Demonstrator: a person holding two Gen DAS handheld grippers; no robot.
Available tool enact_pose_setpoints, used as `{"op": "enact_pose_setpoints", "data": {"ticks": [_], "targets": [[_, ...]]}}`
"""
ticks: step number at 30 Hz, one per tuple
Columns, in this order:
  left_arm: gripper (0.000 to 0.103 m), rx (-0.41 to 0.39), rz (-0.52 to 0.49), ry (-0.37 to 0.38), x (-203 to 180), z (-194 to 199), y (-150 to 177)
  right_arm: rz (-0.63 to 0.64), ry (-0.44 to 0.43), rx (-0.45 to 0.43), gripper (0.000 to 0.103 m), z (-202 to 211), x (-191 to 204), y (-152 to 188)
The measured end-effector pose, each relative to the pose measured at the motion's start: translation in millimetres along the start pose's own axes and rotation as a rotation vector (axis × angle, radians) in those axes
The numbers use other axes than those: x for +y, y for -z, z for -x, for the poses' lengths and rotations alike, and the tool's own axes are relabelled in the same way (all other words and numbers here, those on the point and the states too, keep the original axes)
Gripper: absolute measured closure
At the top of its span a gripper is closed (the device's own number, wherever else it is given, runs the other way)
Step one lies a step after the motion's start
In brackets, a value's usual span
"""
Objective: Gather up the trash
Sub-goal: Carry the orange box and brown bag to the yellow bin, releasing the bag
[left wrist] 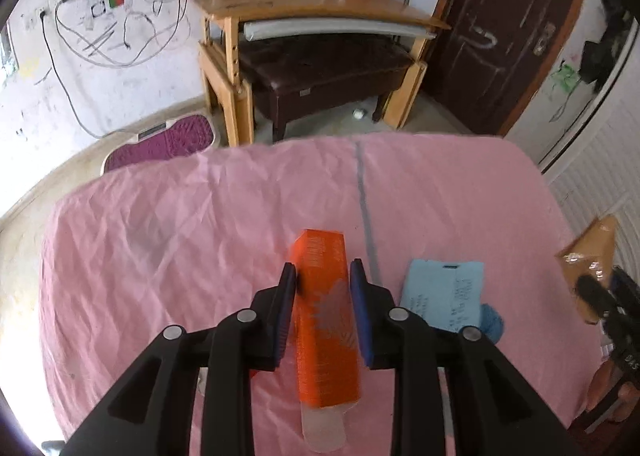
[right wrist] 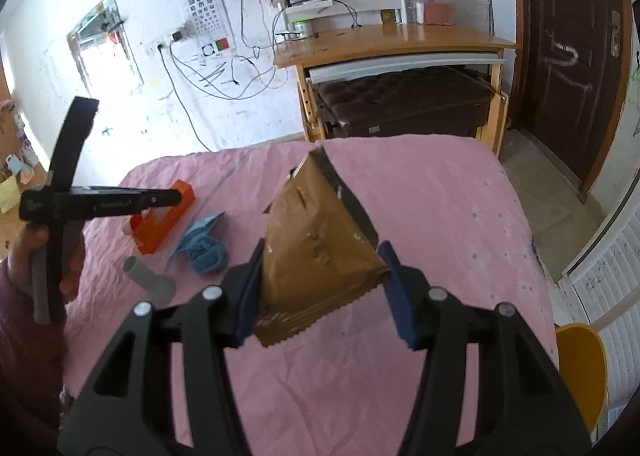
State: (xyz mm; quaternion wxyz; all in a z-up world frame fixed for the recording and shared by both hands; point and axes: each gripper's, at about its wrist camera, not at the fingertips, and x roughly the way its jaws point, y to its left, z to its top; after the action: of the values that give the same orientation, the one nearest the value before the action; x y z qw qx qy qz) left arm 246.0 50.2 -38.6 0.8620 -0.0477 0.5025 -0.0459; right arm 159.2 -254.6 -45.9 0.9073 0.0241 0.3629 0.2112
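Pink-sheeted bed with litter

The bed (left wrist: 160, 240) carried an orange box (left wrist: 326, 320), a blue packet (left wrist: 442, 292) beside it toward the right edge, and a grey tube (right wrist: 150, 282) nearby.

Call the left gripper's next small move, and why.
Probably close the left gripper on the orange box. Its pads already sit on either side of the box, which lies on the pink sheet, with a small gap showing on the right side. The right gripper is already shut on the brown wrapper, so the box looks like the next piece to pick up.
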Motion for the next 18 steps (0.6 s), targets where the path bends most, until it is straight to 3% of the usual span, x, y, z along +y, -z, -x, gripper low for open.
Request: {"op": "enact_pose_setpoints", "data": {"ticks": [4, 8, 18], "targets": [[0.079, -0.007, -0.021, -0.028, -5.4, -6.4, 5.9, -0.019, -0.005, -0.015, 0.051, 6.3, -8.9, 5.3], [0.085, -0.023, -0.059, -0.115, -19.8, -5.2, 10.7, -0.044, 0.004, -0.044, 0.051, 16.0, -17.8, 9.7], [0.085, -0.133, -0.072, -0.093, -41.7, 43.0, 4.6, -0.119, 0.069, -0.110, 0.051, 49.7, -62.6, 23.4]]}}
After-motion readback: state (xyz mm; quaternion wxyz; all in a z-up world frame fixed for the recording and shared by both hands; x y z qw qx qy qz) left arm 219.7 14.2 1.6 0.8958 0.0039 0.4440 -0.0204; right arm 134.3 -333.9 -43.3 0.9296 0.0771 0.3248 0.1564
